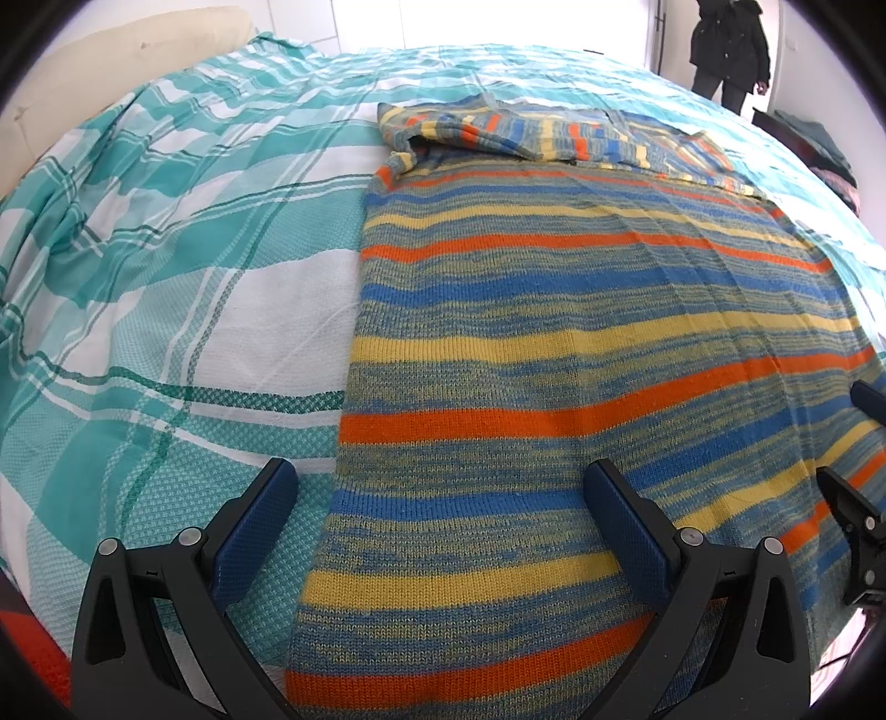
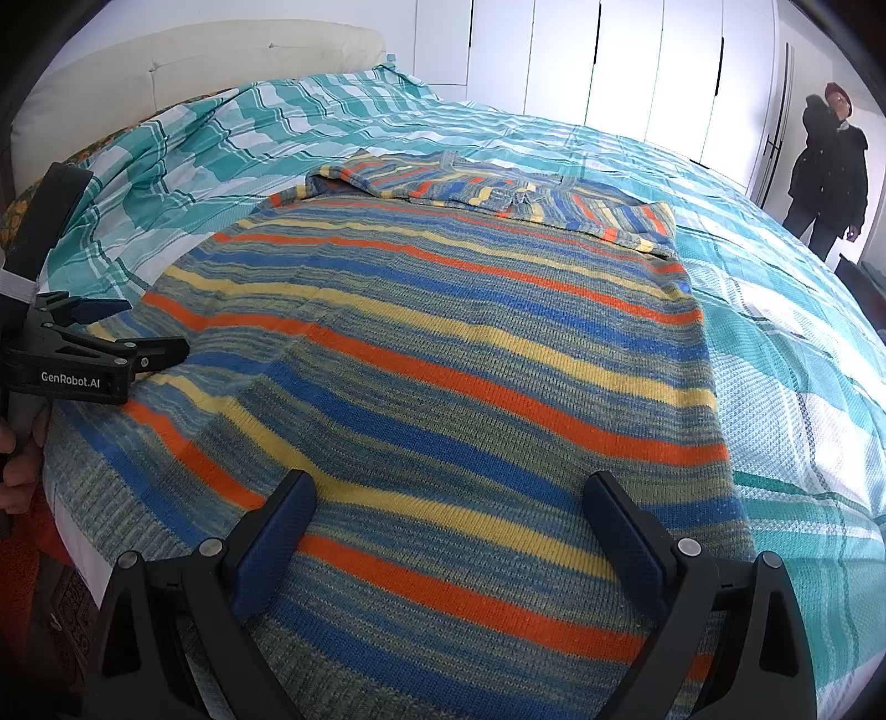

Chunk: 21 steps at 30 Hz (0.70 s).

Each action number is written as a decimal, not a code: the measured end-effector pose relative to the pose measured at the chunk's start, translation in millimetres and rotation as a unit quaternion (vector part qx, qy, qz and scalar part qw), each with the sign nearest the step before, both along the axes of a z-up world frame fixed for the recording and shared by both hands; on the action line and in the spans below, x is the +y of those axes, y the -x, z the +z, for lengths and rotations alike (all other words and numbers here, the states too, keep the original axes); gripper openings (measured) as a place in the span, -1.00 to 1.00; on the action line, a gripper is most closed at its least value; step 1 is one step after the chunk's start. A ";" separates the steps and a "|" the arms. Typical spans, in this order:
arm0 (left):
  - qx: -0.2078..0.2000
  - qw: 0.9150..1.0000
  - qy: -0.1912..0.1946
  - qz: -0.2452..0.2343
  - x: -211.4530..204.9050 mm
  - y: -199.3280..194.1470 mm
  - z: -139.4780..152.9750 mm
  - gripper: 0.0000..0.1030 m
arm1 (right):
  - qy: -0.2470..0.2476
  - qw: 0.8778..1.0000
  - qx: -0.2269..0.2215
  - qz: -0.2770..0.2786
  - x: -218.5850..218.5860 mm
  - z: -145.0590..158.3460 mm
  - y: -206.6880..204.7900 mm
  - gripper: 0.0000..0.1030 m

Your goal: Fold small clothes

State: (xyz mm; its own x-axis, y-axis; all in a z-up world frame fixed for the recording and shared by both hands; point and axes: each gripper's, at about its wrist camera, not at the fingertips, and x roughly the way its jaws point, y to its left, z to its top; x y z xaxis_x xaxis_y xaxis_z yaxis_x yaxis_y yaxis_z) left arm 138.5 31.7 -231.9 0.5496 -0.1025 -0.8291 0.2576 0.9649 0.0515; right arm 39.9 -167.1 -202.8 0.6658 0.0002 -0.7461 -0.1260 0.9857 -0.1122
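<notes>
I read "GenRobot.AI" on the left gripper [image 2: 166, 346] at the right wrist view's left edge (nothing else is legible). Both my grippers stand wide and empty over the striped sweater [image 1: 554, 343], flat on the checked bedspread [image 1: 166, 249]. Right gripper [image 2: 448, 498] centre-bottom. Only this view shows wardrobe doors [image 2: 609, 55].

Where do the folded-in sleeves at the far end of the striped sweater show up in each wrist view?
Left wrist view: the folded sleeves lie upper centre-right, across the top of the sweater.
Right wrist view: the folded sleeves lie upper centre, across the sweater's far end.
Shared landmark: the person in dark clothes standing at upper right in both.
</notes>
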 end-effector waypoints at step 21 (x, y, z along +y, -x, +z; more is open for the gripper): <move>0.065 0.994 -0.050 -0.068 24.2 56.7 18.2 0.99 | 0.011 0.996 0.088 0.005 -11.3 14.1 23.0 0.99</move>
